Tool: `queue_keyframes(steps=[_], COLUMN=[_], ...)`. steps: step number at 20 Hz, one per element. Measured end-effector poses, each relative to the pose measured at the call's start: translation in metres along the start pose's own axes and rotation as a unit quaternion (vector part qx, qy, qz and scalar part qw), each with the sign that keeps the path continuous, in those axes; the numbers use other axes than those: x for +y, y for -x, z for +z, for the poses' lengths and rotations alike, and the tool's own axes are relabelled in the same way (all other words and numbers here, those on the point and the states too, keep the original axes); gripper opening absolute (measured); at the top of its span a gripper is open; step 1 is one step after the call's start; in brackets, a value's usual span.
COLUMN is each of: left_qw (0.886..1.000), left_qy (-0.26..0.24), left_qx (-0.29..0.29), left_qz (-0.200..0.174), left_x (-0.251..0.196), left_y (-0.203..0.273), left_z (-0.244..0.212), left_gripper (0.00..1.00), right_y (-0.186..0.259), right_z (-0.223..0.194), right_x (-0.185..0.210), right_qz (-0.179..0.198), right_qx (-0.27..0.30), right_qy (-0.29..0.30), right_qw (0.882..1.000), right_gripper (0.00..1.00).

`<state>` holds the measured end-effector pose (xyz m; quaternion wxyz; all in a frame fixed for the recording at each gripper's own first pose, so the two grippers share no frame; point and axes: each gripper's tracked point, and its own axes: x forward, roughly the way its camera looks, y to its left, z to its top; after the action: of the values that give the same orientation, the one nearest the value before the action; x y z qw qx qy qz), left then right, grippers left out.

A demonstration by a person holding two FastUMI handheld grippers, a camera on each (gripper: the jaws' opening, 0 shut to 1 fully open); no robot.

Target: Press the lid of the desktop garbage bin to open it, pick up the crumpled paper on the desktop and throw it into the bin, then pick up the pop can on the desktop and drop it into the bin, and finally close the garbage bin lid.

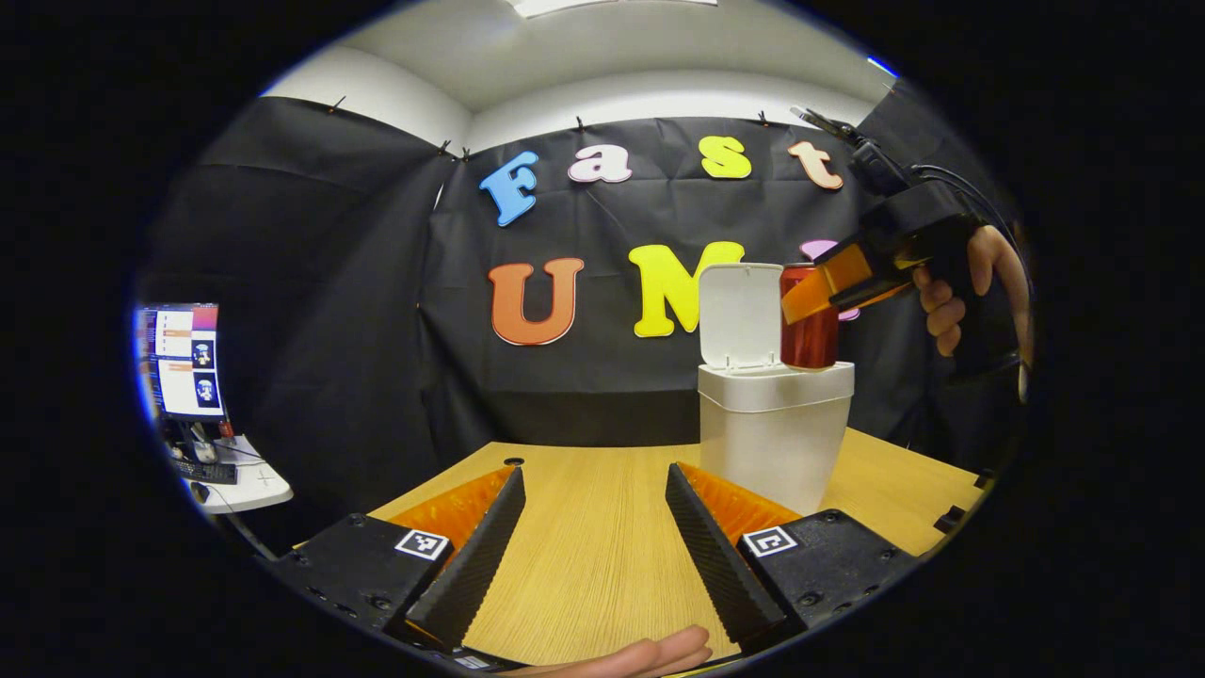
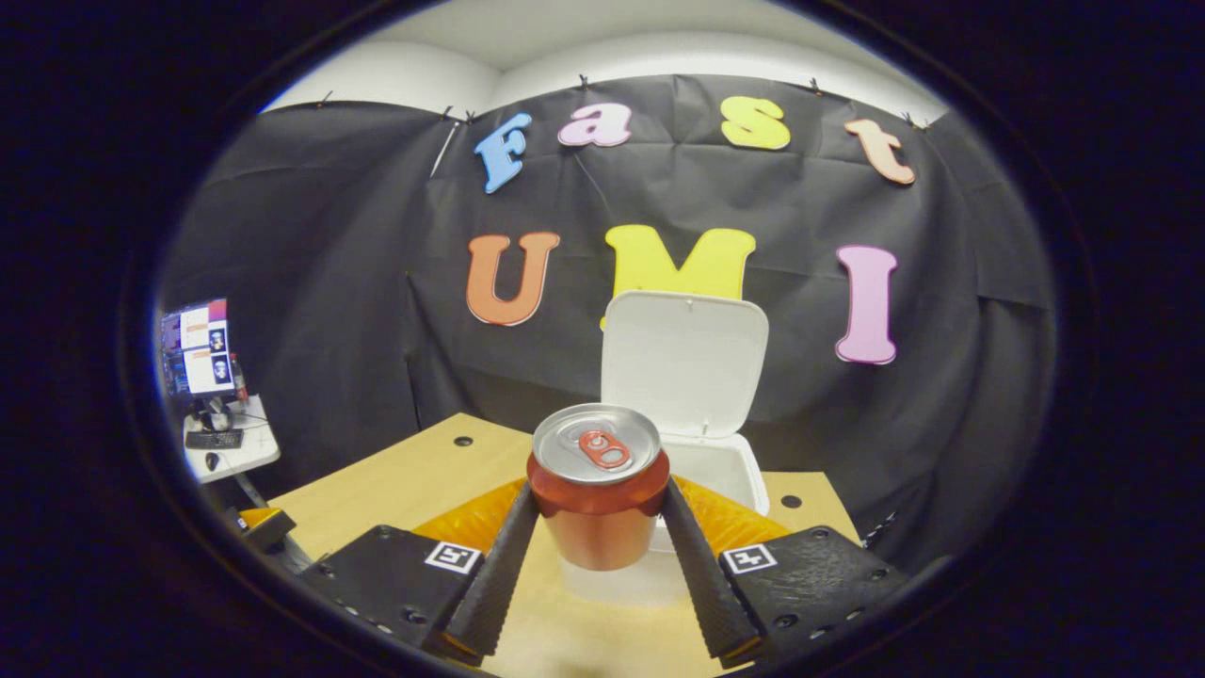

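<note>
The white desktop bin (image 1: 772,433) stands on the wooden table with its lid (image 1: 741,315) raised upright. A red pop can (image 1: 810,325) hangs over the bin's open mouth, held upright by my right gripper (image 1: 811,292) with a hand behind it. In the right gripper view the can (image 2: 598,490) sits between both fingers of the right gripper (image 2: 595,556), silver top up, just in front of the bin's opening (image 2: 715,471) and lid (image 2: 685,363). My left gripper (image 1: 595,556) is open low over the table, left of the bin, with nothing between its fingers.
The wooden table (image 1: 584,527) has cable holes near its back edge (image 2: 462,440). A side desk with a monitor (image 1: 181,360) and keyboard stands at far left. A hand (image 1: 640,654) shows at the bottom of the left gripper view.
</note>
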<state>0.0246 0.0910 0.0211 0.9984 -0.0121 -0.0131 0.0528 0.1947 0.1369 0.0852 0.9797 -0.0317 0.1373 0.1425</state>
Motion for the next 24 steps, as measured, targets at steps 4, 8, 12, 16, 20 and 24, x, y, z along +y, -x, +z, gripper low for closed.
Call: queue_keyframes(steps=[4,8,12,16,20,24], left_qw=[1.0,1.0,0.999,0.999,0.999,0.999], left_qy=[-0.004,0.003,0.008,0.003,-0.004,-0.005], left_qx=[0.016,0.027,0.041,0.041,0.042,0.042], left_qz=[0.01,0.011,-0.003,-0.005,-0.01,-0.011], left_x=[0.006,0.008,0.002,0.001,-0.003,-0.003], left_y=[-0.006,-0.011,-0.01,-0.012,-0.011,-0.01], left_z=[-0.011,-0.017,-0.023,-0.022,-0.023,-0.023], left_gripper=[0.97,0.97,0.97,0.97,0.97,0.97], right_y=[-0.046,-0.081,-0.103,-0.115,-0.126,-0.132], right_z=[0.017,0.014,0.002,-0.007,-0.015,-0.012], right_x=[-0.03,-0.058,-0.071,-0.068,-0.061,-0.061], right_qz=[-0.026,-0.057,-0.072,-0.069,-0.061,-0.064], right_qx=[-0.017,-0.008,0.015,0.031,0.041,0.037], right_qy=[-0.026,-0.027,-0.043,-0.046,-0.052,-0.054], right_qw=[0.999,0.998,0.996,0.996,0.996,0.996], right_gripper=[0.77,0.77,0.76,0.77,0.76,0.77])
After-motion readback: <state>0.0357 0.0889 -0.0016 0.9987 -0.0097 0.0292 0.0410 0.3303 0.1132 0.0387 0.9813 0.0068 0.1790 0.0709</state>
